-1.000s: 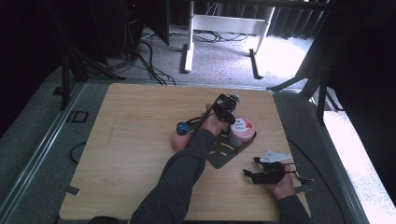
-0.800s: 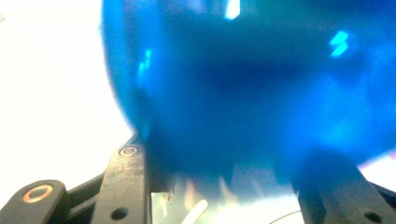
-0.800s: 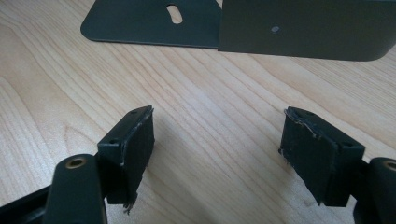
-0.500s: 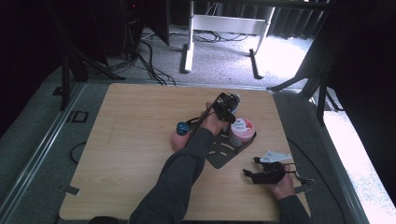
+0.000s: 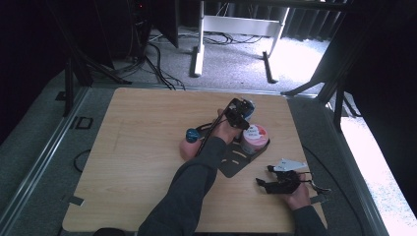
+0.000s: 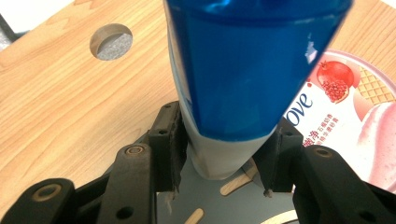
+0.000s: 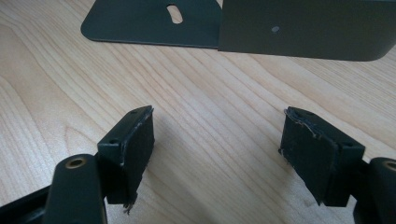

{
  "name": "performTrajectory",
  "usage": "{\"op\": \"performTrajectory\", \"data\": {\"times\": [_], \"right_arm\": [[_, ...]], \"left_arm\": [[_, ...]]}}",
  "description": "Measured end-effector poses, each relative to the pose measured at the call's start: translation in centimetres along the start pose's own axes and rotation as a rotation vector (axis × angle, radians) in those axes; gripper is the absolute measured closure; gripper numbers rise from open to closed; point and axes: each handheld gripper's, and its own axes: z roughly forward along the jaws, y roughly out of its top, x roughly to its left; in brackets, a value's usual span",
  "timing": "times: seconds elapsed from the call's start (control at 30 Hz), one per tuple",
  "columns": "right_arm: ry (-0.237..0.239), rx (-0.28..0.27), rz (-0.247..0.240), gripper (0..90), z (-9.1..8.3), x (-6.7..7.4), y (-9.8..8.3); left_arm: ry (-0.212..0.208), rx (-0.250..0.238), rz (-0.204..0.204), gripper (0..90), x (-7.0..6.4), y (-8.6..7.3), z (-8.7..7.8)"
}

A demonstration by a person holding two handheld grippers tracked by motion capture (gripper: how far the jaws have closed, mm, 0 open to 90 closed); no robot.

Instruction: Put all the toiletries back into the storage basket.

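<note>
High view: the left gripper (image 5: pixel 242 112) reaches out over the far right part of the desk (image 5: pixel 142 123), clamped on a blue-and-white bottle (image 5: pixel 248 106) held just beyond a pink Dove tub (image 5: pixel 254 138); the tub stands on a dark metal bracket plate (image 5: pixel 235 161) that lies on the desk toward its right edge, and the bottle appears to be headed for a place beside the tub on that plate. Another pink container with a dark blue cap (image 5: pixel 191 136) sits just left of the left forearm, which stretches from the near edge diagonally forward with the wrist bent over the plate. The right gripper (image 5: pixel 268 184) rests low near the near right corner of the desk, its hand (image 5: pixel 297 196) lying behind it, likely parked out of the way.

Left gripper view: the jaws press on either side of the bottle's white lower end (image 6: pixel 219 154), the blue body (image 6: pixel 252 65) rising toward the camera; the jaws have just closed slightly further on it. Beneath lie the grey plate (image 6: pixel 243 205) and the tub's lid (image 6: pixel 355 107) with its pomegranate print; a round hole (image 6: pixel 111 41) in the desk shows farther off.

Right gripper view: the jaws stand wide apart with nothing between them, over bare wood (image 7: pixel 215 140); the bracket's edge (image 7: pixel 303 32) lies ahead, well apart.
</note>
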Motion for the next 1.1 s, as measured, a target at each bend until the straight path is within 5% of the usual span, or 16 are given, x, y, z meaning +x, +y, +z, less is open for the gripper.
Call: {"op": "performTrajectory", "data": {"times": [0.47, 0.6, 1.1], "right_arm": [[0.000, 0.000, 0.000, 25.5, 0.0, 0.0, 0.0], [0.000, 0.000, 0.001, 25.5, 0.0, 0.0, 0.0], [-0.001, -0.001, -0.001, 25.5, 0.0, 0.0, 0.0]], "left_arm": [[-0.016, 0.039, -0.015, 54.9, 0.3, -0.1, -0.2], [-0.005, 0.089, -0.013, 49.2, 0.3, -0.2, -0.1], [0.006, 0.128, -0.037, 44.7, -0.3, -1.1, -2.4]]}}
